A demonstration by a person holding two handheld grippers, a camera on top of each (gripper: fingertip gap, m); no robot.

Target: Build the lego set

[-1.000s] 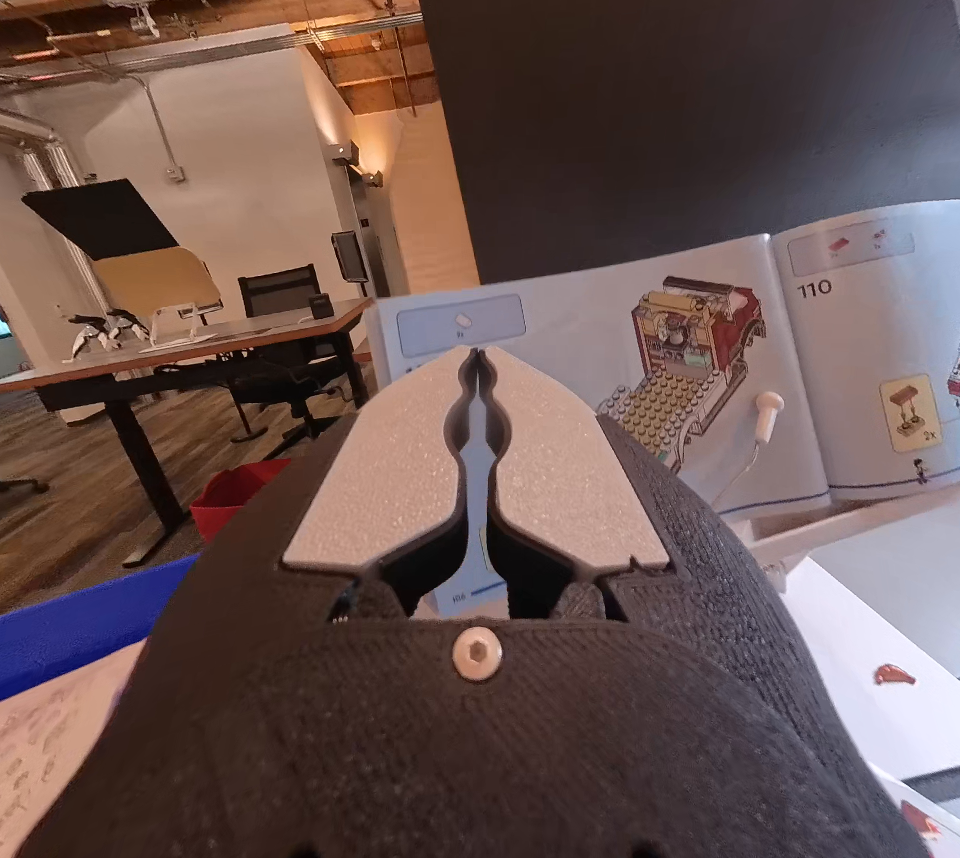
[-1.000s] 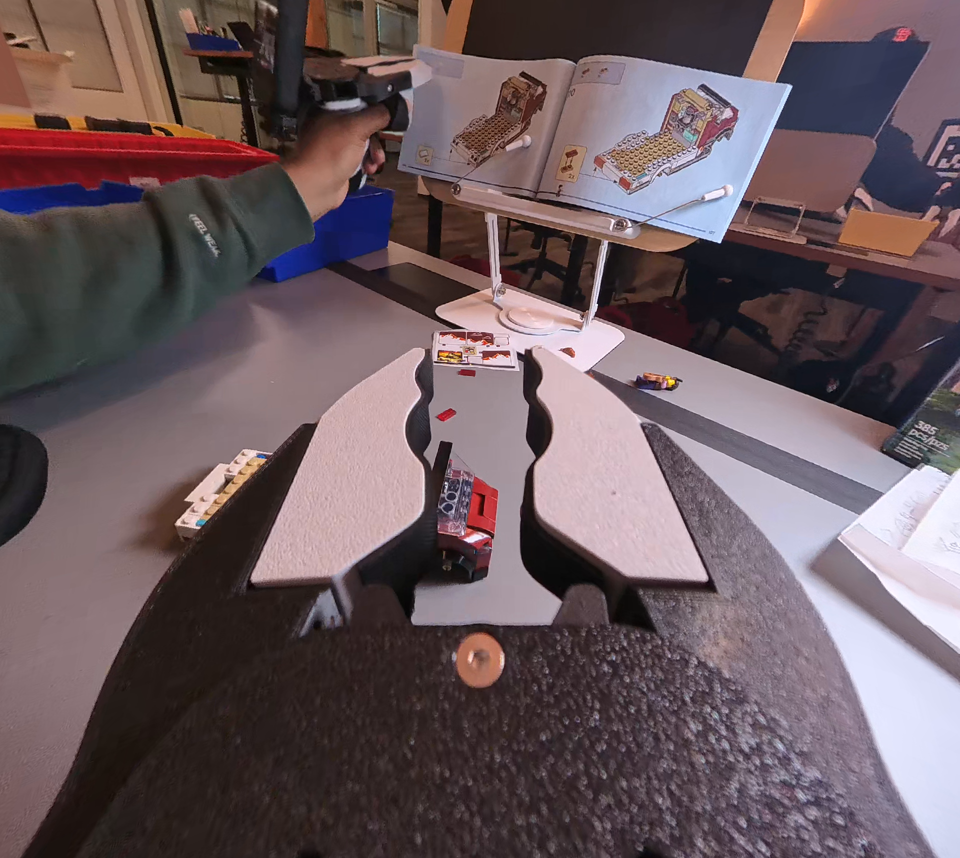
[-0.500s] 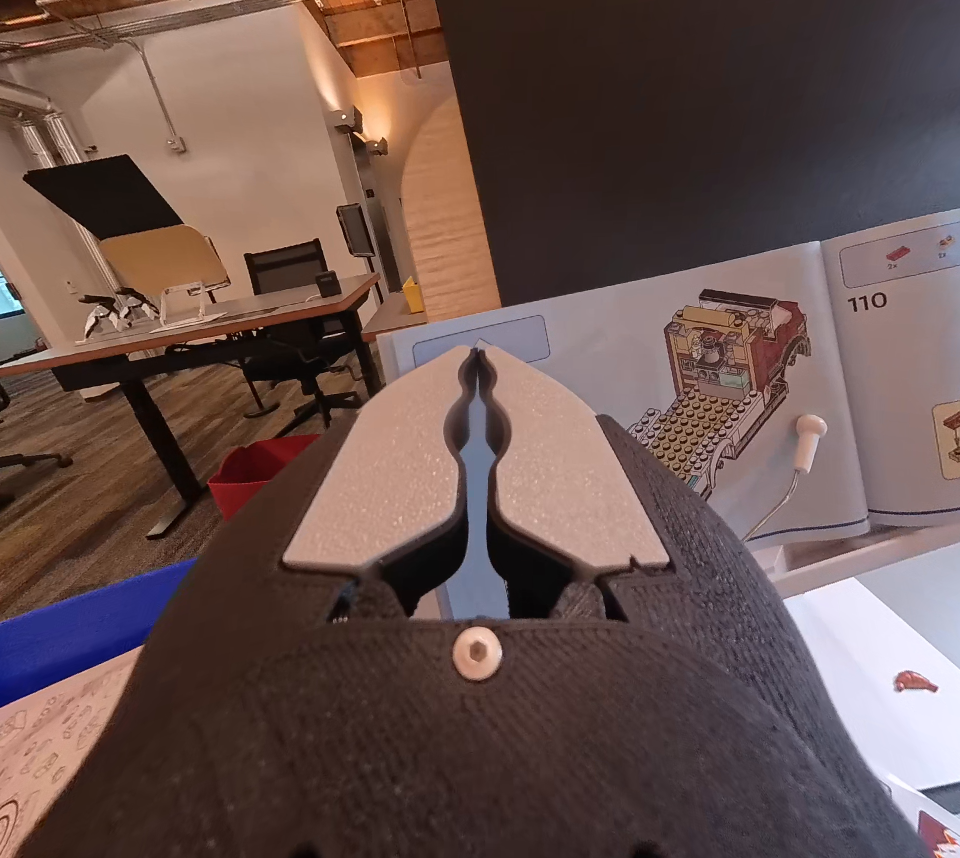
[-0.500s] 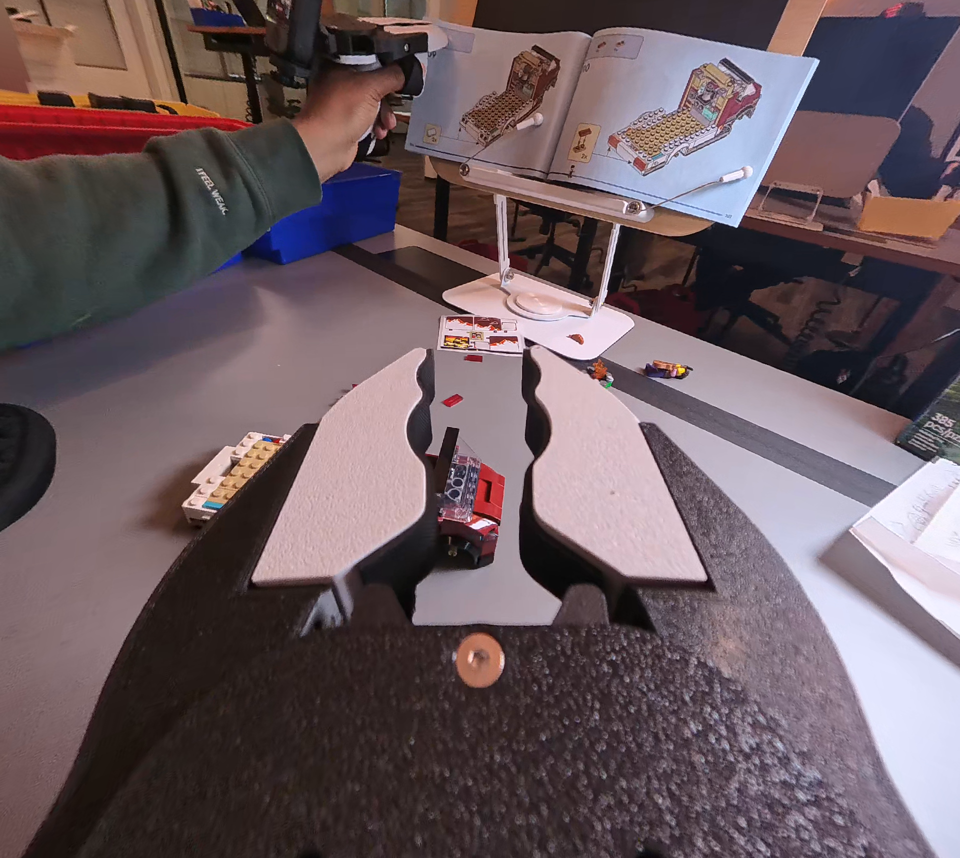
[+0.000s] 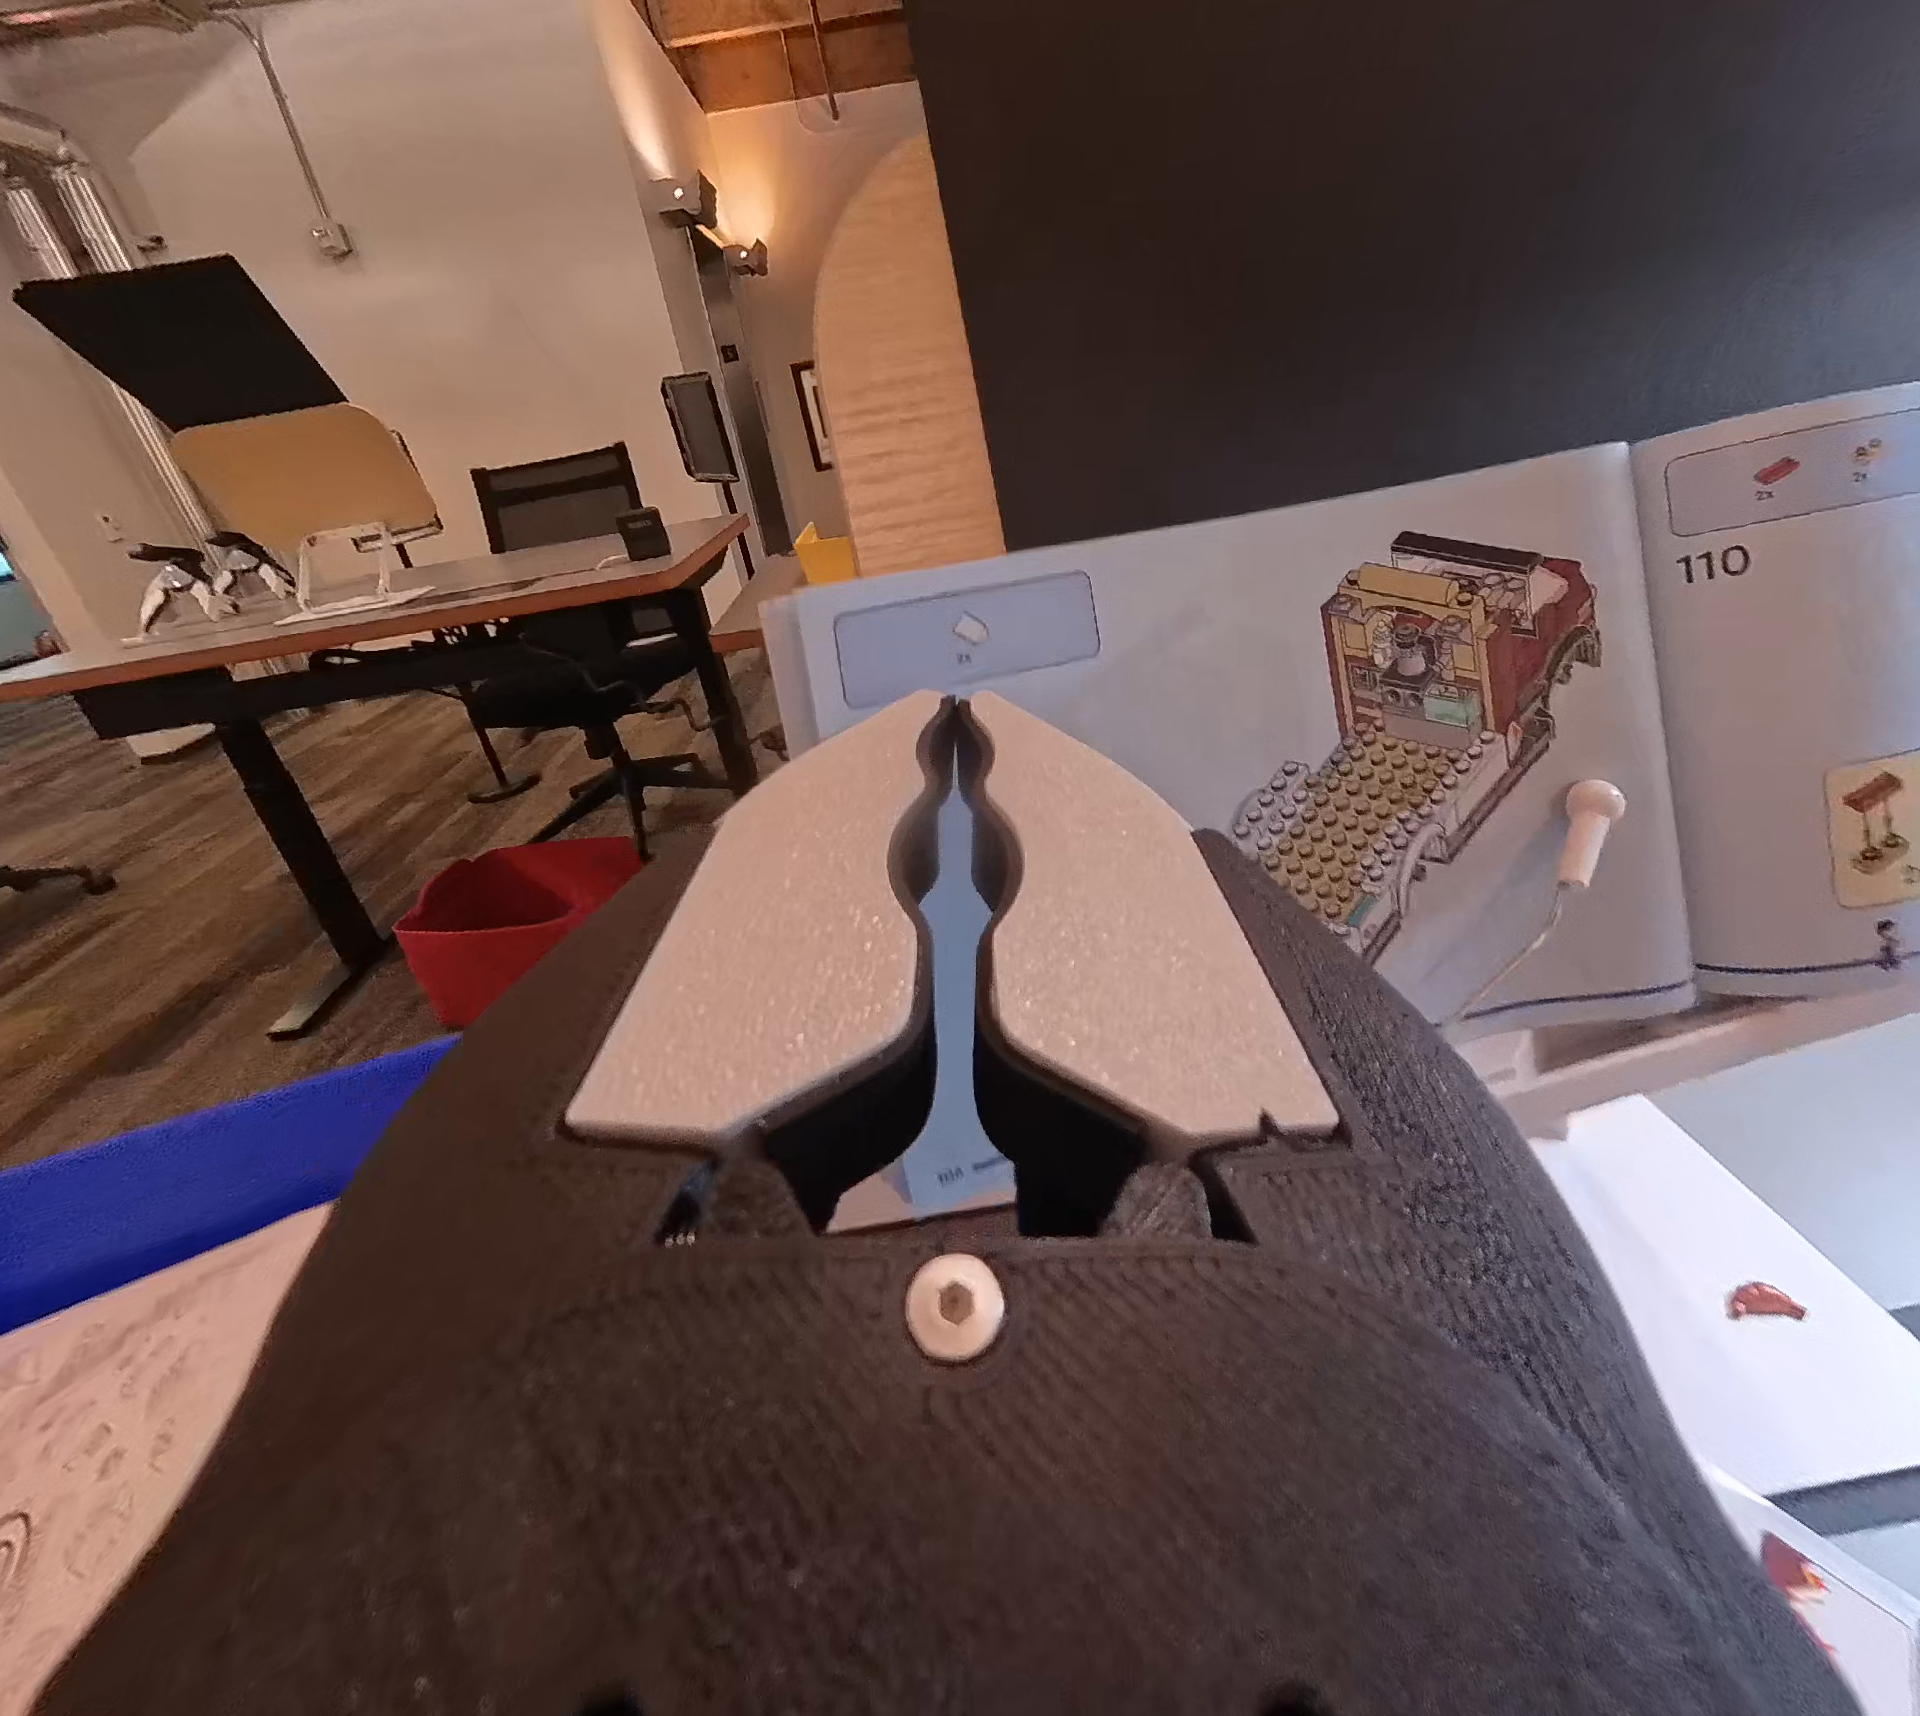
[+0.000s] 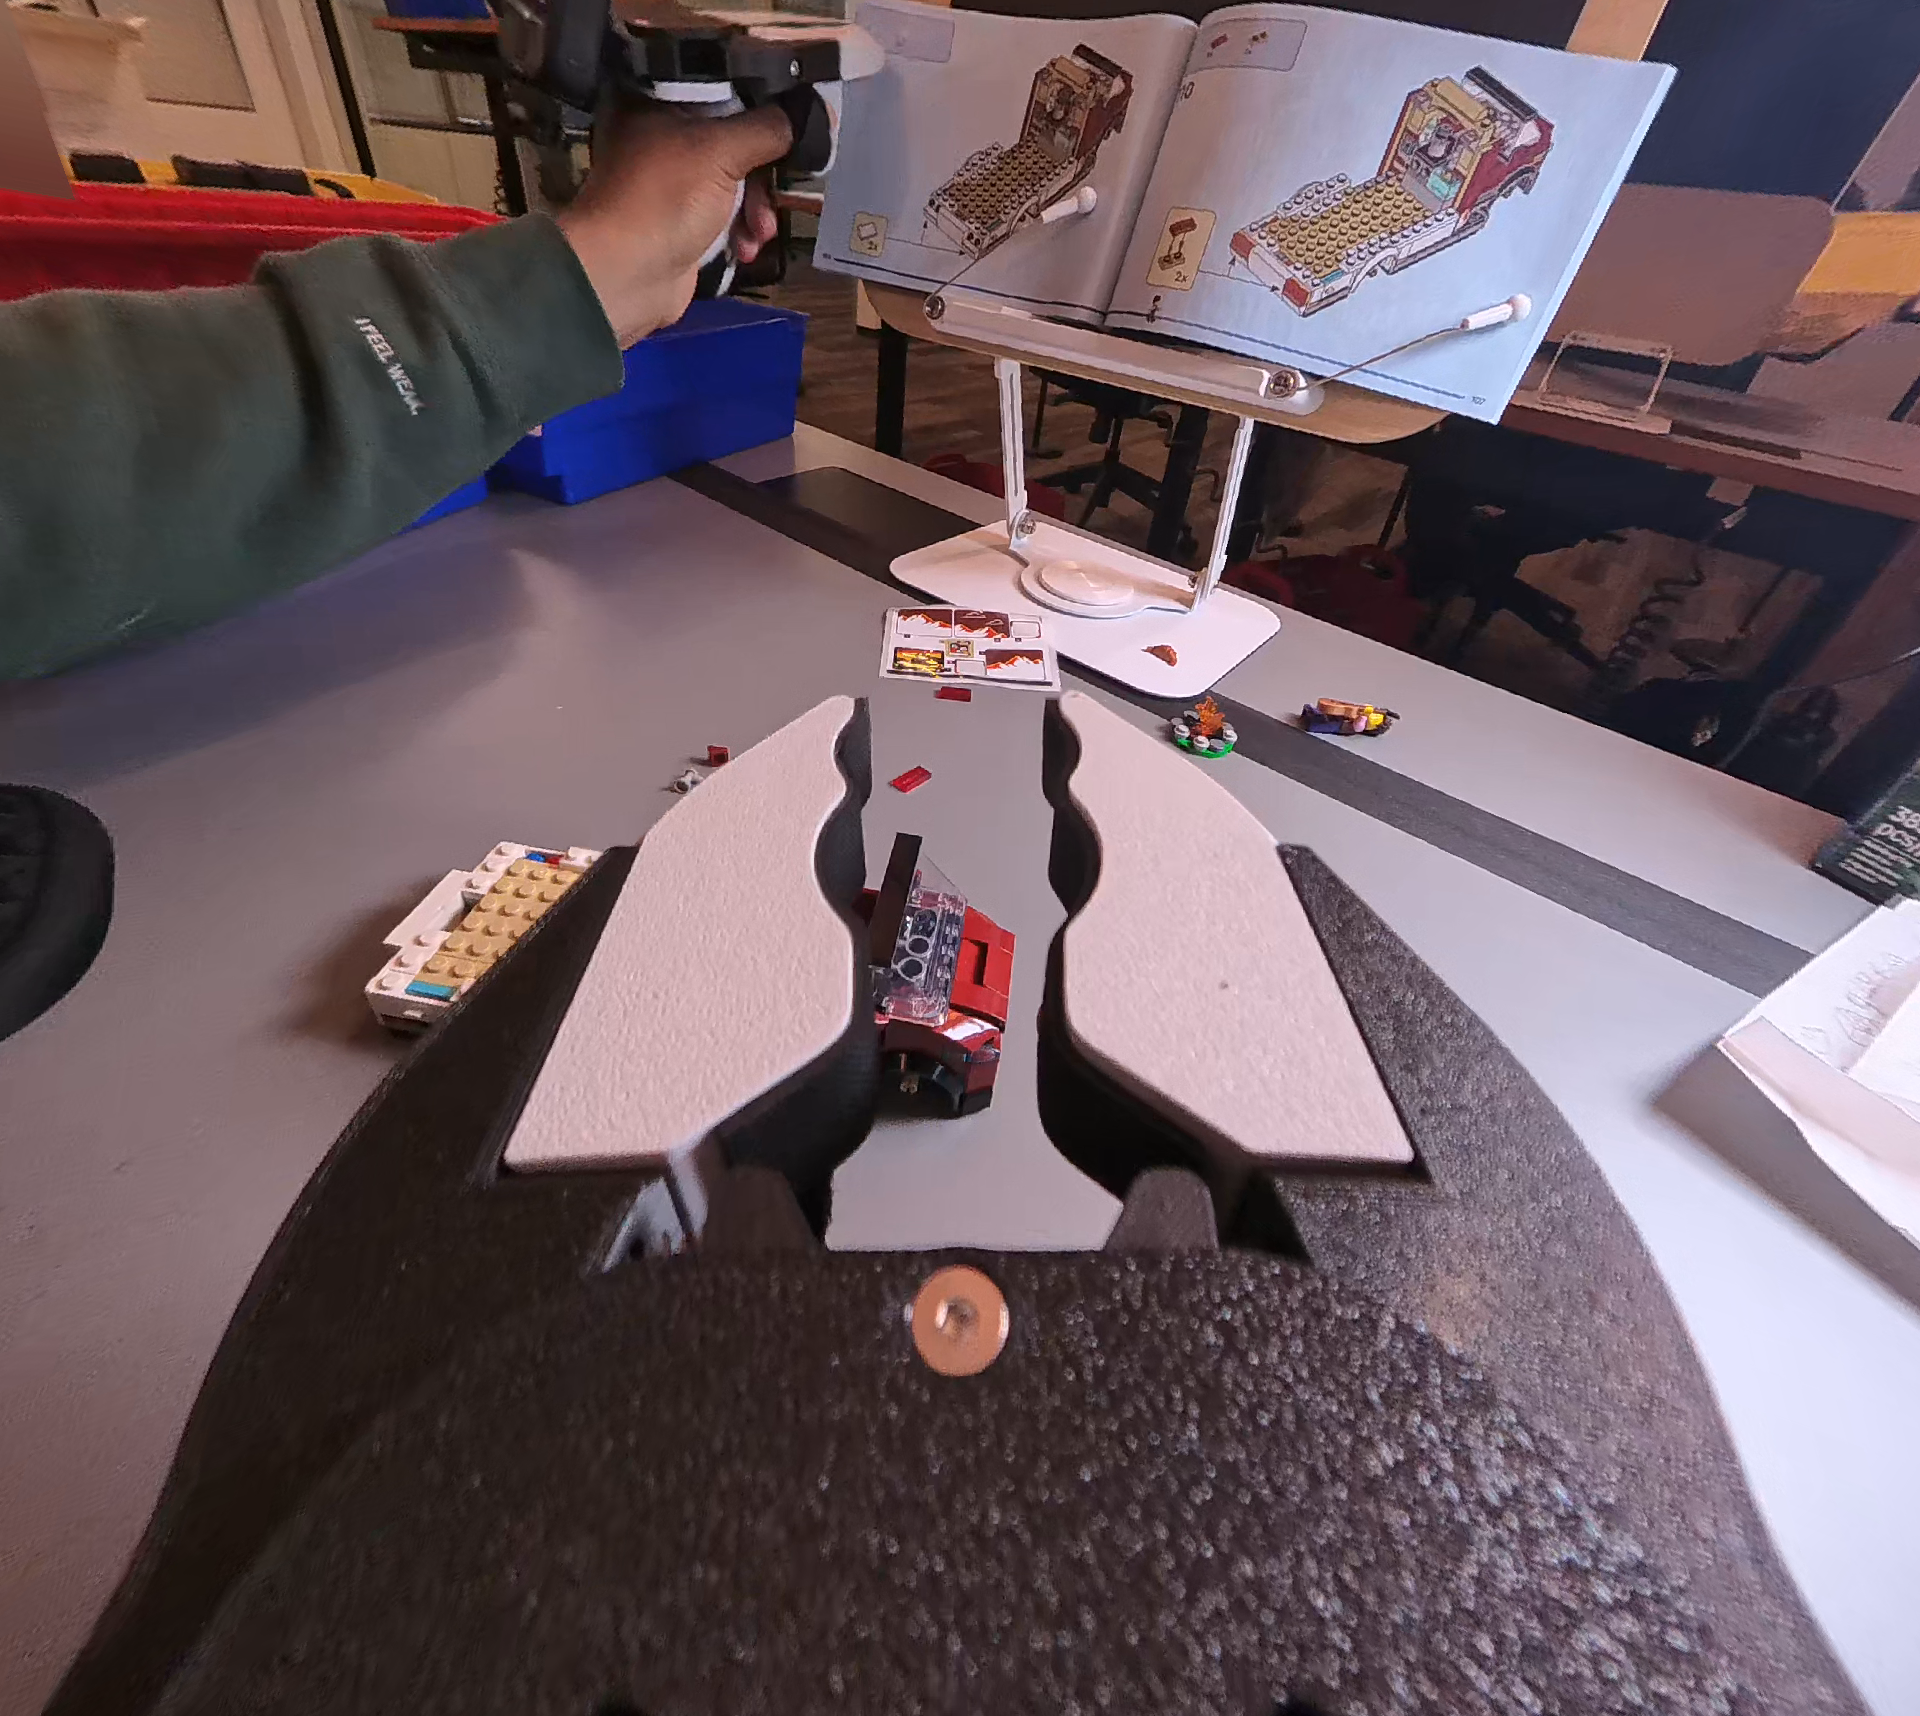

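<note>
My left gripper [image 5: 954, 710] is shut, held high with its tips at the left edge of the open instruction booklet [image 5: 1351, 731] on the white stand. I cannot tell whether the tips pinch the paper. It also shows in the right wrist view [image 6: 857, 51], held by a hand at the booklet's [image 6: 1299, 160] top-left corner. My right gripper [image 6: 956, 710] is open and empty above the grey table. A red cab assembly with a clear windscreen [image 6: 940, 970] lies on the table between its fingers. A tan and white chassis plate [image 6: 478, 928] lies to the left.
A sticker sheet [image 6: 966, 648], small red pieces [image 6: 910, 779] and the stand base [image 6: 1091, 596] lie ahead. A campfire piece [image 6: 1203, 731] and a small figure [image 6: 1345, 716] sit to the right. A blue bin [image 6: 675, 409] stands at the back left, papers [image 6: 1849, 1043] at the right. The gap from one gripper's tips to the other's is roughly 45 centimetres. It is some 25 centimetres from my right tips to the campfire piece [image 6: 1203, 731].
The left hand has lifted its shut gripper closer to the booklet's top-left corner. The right gripper has shifted slightly over the cab and stays open.
</note>
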